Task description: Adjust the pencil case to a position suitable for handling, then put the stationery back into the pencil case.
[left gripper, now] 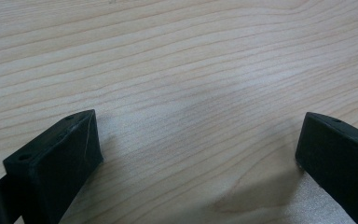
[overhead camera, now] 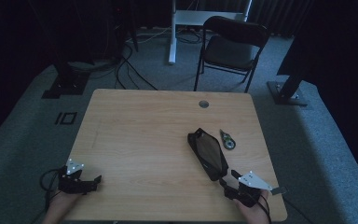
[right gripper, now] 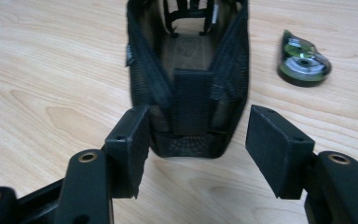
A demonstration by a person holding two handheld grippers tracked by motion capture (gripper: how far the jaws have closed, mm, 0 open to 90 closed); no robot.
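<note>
1. Two hand-held grippers sit at the near edge of the pale wood-grain table (overhead camera: 168,135), one at each corner, with the work lying on the right side.
2. The black mesh fabric pouch (overhead camera: 208,154) lies flat on the table in the right half, its long axis running from the near right corner away toward the middle. In the right gripper view its open mouth faces the camera, so the inside and a dark flat panel show. Judging by that, it was laid this way to give the jaws a straight line in.
3. The right gripper (right gripper: 198,149) has its jaws apart, one on either side of the pouch's near end. The pads look clear of the mesh, so nothing is clamped. The spread is somewhat wider than the pouch mouth, which suits either letting it lie or closing on it afresh.
4. A small green and black round tape measure (right gripper: 304,63) rests on the table just beside the pouch, on its right, apart from it. It probably belongs in the pouch, and lies within easy reach of the right hand.
5. The left gripper (left gripper: 198,154) also stands wide open over bare wood, with nothing between its jaws. It is well apart from the pouch, seemingly parked until a second hold is needed.
</note>
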